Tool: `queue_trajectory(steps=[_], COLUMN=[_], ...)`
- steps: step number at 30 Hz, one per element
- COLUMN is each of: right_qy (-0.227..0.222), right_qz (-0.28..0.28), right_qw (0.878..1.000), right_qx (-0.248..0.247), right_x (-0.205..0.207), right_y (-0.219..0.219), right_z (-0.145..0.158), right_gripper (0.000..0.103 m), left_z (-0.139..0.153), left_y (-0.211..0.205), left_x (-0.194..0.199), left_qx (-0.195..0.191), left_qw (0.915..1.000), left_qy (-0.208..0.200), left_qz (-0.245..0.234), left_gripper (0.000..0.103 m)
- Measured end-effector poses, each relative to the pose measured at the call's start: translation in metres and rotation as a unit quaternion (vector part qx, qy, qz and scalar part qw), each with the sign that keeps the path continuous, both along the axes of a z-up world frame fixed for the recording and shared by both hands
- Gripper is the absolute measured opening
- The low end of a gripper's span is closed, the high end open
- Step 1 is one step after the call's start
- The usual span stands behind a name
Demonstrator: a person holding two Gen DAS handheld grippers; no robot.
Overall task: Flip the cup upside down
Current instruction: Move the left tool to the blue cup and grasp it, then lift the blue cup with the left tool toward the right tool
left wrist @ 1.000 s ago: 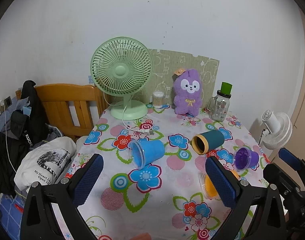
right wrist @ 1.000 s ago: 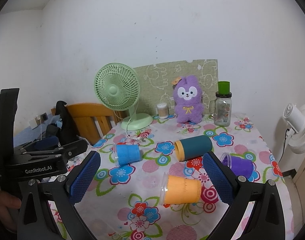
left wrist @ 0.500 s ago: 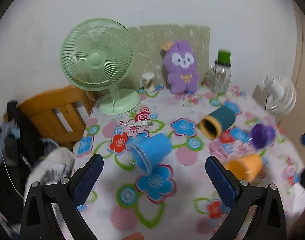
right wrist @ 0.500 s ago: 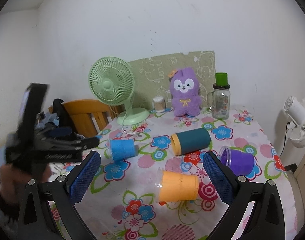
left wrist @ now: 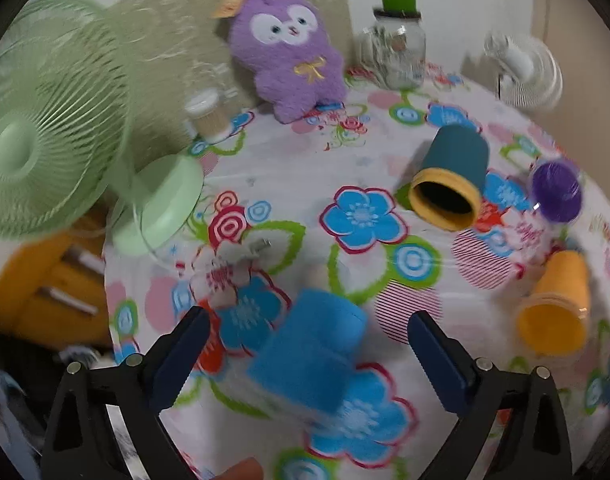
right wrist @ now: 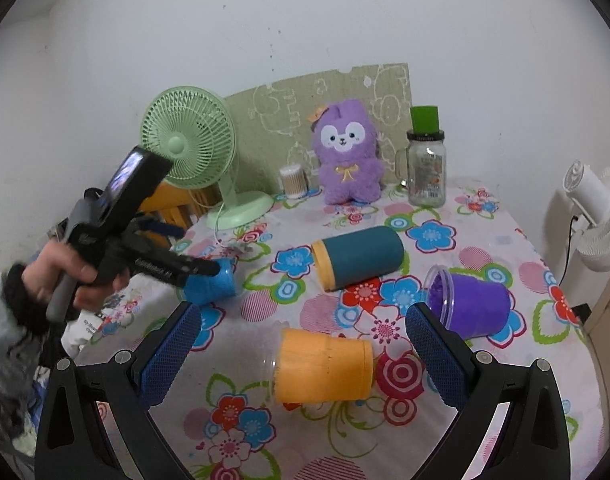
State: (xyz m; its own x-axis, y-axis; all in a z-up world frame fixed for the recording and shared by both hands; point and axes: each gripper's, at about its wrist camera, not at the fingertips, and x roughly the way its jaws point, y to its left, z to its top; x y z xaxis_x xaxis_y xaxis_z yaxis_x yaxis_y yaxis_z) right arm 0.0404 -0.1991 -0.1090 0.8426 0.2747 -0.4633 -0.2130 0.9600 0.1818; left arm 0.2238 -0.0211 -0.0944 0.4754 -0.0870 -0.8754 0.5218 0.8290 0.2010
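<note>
Several cups lie on their sides on the floral tablecloth. The blue cup lies between the open fingers of my left gripper, apart from both pads; it also shows in the right wrist view, partly behind that gripper's fingers. The orange cup lies between the fingers of my open right gripper, just beyond them. The teal cup with a yellow rim and the purple cup lie farther back.
A green desk fan, a purple plush toy, a glass jar with a green lid and a small cotton-swab jar stand along the back. A white fan stands off the table's right edge. A wooden chair is at the left.
My left gripper has moved forward and down over the table, and the blue cup now sits between its fingers. The right gripper has barely moved.
</note>
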Motion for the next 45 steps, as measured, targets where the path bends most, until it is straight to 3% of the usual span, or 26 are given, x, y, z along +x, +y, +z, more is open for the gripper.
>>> queue_trajectory(steps=[5, 10, 13, 14, 15, 24, 30, 36, 38, 45], right_qy=[0.016, 0.027, 0.023, 0.022, 0.022, 0.021, 0.011, -0.005, -0.005, -0.002], right_qz=[-0.001, -0.003, -0.005, -0.006, -0.007, 0.002, 0.008, 0.013, 0.012, 0.015], right_qw=[1.0, 1.0, 1.0, 1.0, 1.0, 0.999, 1.0, 0.999, 0.999, 1.0], right_qx=[0.001, 0.011, 0.013, 0.015, 0.018, 0.024, 0.028, 0.03, 0.031, 0.024], right_x=[0.007, 0.012, 0.013, 0.013, 0.013, 0.006, -0.005, -0.026, -0.032, -0.053], right_y=[0.001, -0.001, -0.003, -0.004, -0.005, -0.002, 0.0, 0.0, -0.001, -0.003], right_z=[-0.009, -0.014, -0.013, -0.012, -0.012, -0.01, -0.003, 0.006, 0.007, 0.008], right_gripper=[0.103, 0.103, 0.103, 0.103, 0.103, 0.103, 0.103, 0.103, 0.103, 0.103], left_z=[-0.01, -0.031, -0.045, -0.049, -0.051, -0.026, -0.016, -0.018, -0.019, -0.001], left_y=[-0.01, -0.014, -0.015, -0.015, -0.014, -0.011, -0.019, -0.014, -0.01, -0.018], left_x=[0.023, 0.033, 0.033, 0.034, 0.035, 0.019, -0.03, -0.084, -0.101, -0.153], left_qx=[0.019, 0.034, 0.059, 0.068, 0.07, 0.019, 0.001, -0.032, -0.061, -0.137], left_qw=[0.9969, 0.989, 0.9841, 0.9833, 0.9828, 0.9878, 0.9867, 0.9841, 0.9813, 0.9763], left_qy=[0.055, 0.127, 0.154, 0.158, 0.162, 0.153, 0.162, 0.168, 0.169, 0.108], left_qz=[-0.053, -0.067, -0.066, -0.06, -0.055, -0.024, -0.011, 0.048, 0.07, 0.128], left_gripper=[0.099, 0.095, 0.08, 0.067, 0.063, 0.057, 0.057, 0.058, 0.058, 0.058])
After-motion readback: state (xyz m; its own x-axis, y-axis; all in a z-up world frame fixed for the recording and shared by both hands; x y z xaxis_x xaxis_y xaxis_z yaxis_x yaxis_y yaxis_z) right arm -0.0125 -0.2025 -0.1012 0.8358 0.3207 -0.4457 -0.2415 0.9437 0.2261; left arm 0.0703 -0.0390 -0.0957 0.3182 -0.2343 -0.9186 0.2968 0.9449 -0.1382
